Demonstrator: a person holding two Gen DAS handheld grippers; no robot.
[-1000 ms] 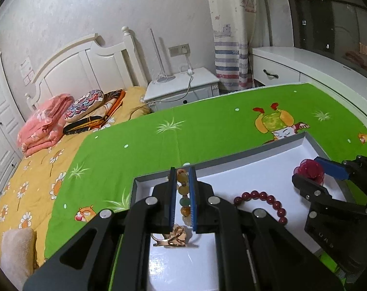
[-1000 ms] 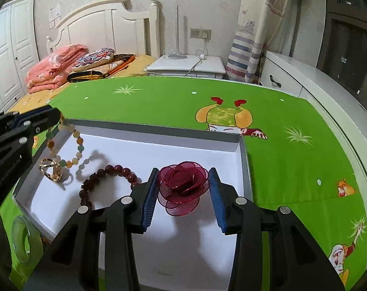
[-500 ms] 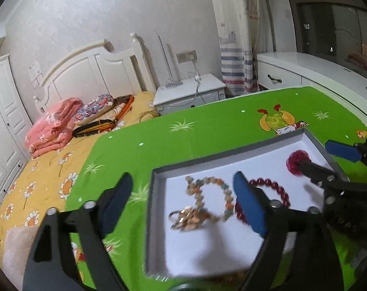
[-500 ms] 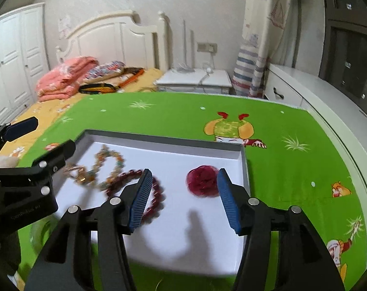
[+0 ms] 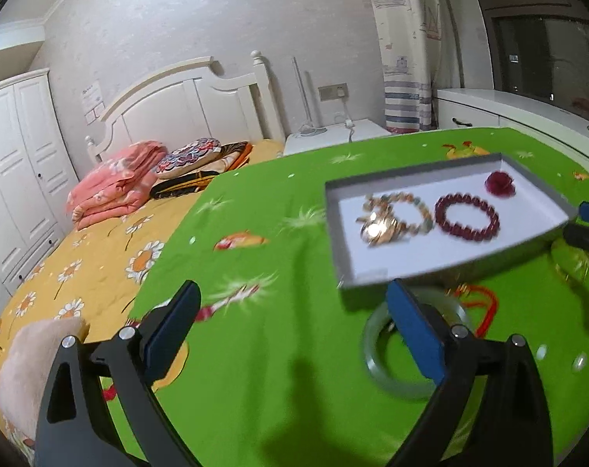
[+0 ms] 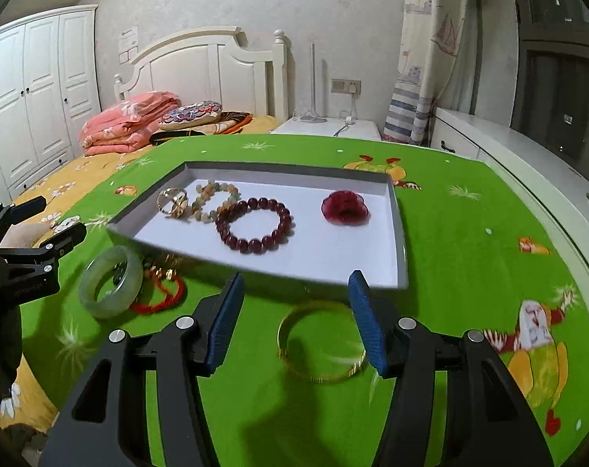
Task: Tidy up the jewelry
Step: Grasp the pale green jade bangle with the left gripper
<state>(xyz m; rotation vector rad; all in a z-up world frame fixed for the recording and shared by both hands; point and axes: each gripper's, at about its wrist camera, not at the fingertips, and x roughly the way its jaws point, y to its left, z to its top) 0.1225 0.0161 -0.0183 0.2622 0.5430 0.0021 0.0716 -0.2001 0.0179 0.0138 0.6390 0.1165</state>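
- Both grippers, left (image 5: 290,327) and right (image 6: 294,323), hang empty with jaws spread.
- Tray (image 6: 395,229) holds four pieces.
- Likely next: right drops onto gold bangle (image 6: 319,340), left onto jade bangle (image 5: 411,344).

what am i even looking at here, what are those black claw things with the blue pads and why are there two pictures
They are two hand-held grippers; a person holds one in each hand, and there is no robot arm. Each carries a wide-angle camera that looks along its fingers, hence two pictures of one scene.

The left gripper and the right gripper are both open and hold nothing.

Below them is a green cloth with a shallow grey tray. In the tray lie a dark red bead bracelet, a pale bead bracelet with a gold piece beside it, and a red fabric flower.

Outside the tray, on the cloth, lie a green jade bangle, a red cord and a thin gold bangle.
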